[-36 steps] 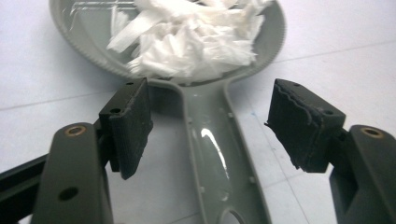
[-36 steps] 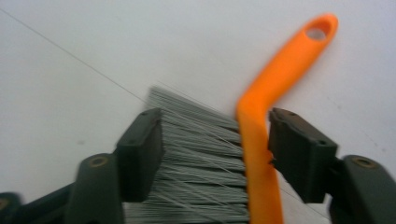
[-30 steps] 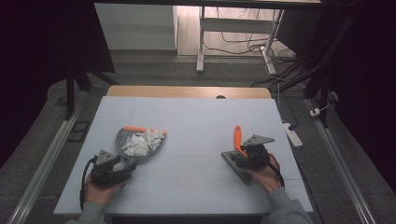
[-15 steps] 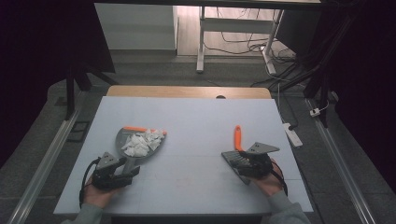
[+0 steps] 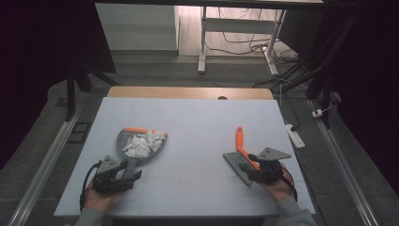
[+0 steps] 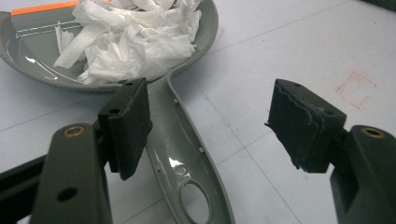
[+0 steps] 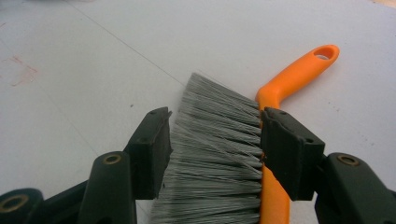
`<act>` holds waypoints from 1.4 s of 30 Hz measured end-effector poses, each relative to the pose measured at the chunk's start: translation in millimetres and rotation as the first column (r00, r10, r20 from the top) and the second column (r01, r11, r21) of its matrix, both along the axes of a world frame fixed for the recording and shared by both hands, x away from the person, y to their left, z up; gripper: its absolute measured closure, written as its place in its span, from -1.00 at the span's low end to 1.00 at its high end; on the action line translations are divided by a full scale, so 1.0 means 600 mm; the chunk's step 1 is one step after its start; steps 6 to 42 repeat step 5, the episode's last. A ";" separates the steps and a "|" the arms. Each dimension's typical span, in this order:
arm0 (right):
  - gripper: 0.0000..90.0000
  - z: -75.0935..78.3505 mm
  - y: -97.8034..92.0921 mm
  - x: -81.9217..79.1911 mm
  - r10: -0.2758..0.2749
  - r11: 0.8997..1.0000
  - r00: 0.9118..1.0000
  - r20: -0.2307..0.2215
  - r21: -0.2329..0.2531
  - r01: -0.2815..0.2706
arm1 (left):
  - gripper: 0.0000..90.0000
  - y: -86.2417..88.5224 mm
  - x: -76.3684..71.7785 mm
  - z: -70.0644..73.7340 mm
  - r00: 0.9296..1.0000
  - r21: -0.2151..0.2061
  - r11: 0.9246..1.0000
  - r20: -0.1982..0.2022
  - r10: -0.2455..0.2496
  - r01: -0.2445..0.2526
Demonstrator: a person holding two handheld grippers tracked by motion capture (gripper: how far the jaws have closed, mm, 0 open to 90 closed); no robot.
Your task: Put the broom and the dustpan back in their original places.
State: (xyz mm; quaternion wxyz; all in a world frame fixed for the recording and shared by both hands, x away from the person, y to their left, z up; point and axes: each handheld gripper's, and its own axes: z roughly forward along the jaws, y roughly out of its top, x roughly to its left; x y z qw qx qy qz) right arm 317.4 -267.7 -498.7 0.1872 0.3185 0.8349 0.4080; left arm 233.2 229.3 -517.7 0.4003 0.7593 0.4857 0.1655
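High view: our left gripper (image 5: 123, 175) sits at the dustpan (image 5: 141, 143) handle's near end, the paper (image 5: 143, 142) heaped ahead; our right gripper (image 5: 256, 170) rests over the brush (image 5: 242, 155). Since half a second ago both hands have drawn nearer us.

Left gripper view: jaws wide apart, empty, the handle (image 6: 187, 154) lying between them, apparently let go.

Right gripper view: jaws part-open, straddling the bristles (image 7: 217, 154) and orange spine, gripping nothing, likely released flat.
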 end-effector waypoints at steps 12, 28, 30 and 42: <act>-0.04 -0.001 0.001 0.001 0.011 1.000 1.000 -0.011 0.010 -0.010 | -0.32 0.001 0.000 0.000 1.000 -0.001 1.000 -0.001 -0.002 0.002; -0.04 -0.001 0.001 0.001 0.011 1.000 1.000 -0.011 0.010 -0.010 | -0.32 0.001 0.000 0.000 1.000 -0.001 1.000 -0.001 -0.002 0.002; -0.04 -0.001 0.001 0.001 0.011 1.000 1.000 -0.011 0.010 -0.010 | -0.32 0.001 0.000 0.000 1.000 -0.001 1.000 -0.001 -0.002 0.002; -0.04 -0.001 0.001 0.001 0.011 1.000 1.000 -0.011 0.010 -0.010 | -0.32 0.001 0.000 0.000 1.000 -0.001 1.000 -0.001 -0.002 0.002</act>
